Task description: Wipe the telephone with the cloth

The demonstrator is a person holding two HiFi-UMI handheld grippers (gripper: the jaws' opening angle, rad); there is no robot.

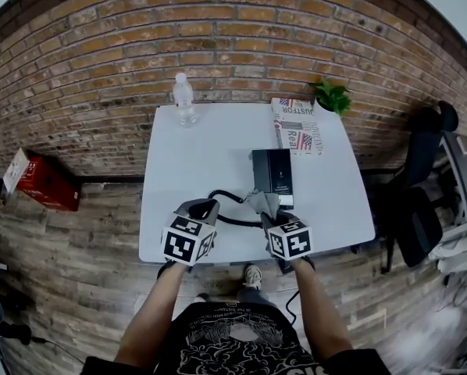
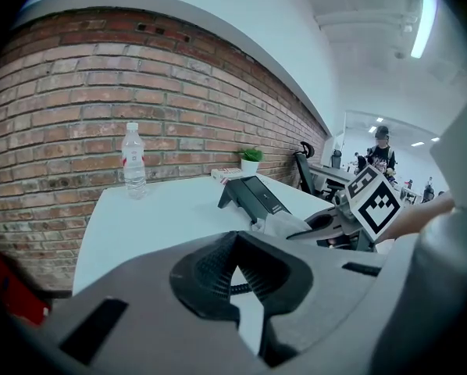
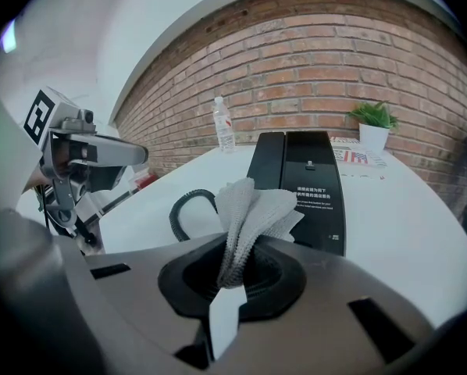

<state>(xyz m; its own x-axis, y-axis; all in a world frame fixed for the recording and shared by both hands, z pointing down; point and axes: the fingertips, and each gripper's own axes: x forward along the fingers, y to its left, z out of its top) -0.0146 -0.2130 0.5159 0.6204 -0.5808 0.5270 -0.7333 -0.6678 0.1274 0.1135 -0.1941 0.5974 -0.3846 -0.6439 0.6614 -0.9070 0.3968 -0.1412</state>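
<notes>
A black telephone [image 1: 272, 176] lies on the white table [image 1: 194, 162] to the right of centre, its coiled cord [image 1: 227, 201] curling toward the near edge. My right gripper [image 1: 263, 209] hovers at the phone's near end, shut on a bunched grey-white cloth [image 3: 249, 213]. The cloth's loose end stands up in front of the telephone [image 3: 304, 182], apart from it. My left gripper [image 1: 204, 207] hangs over the cord left of the phone, jaws shut with nothing in them. In the left gripper view the left gripper [image 2: 235, 248] points past the telephone [image 2: 253, 195] and the cloth [image 2: 284, 223].
A water bottle [image 1: 184, 100] stands at the table's far left. A newspaper [image 1: 296, 126] and a small potted plant [image 1: 333, 96] sit far right by the brick wall. A black chair [image 1: 417, 209] stands right of the table, a red box [image 1: 42, 180] on the floor at left.
</notes>
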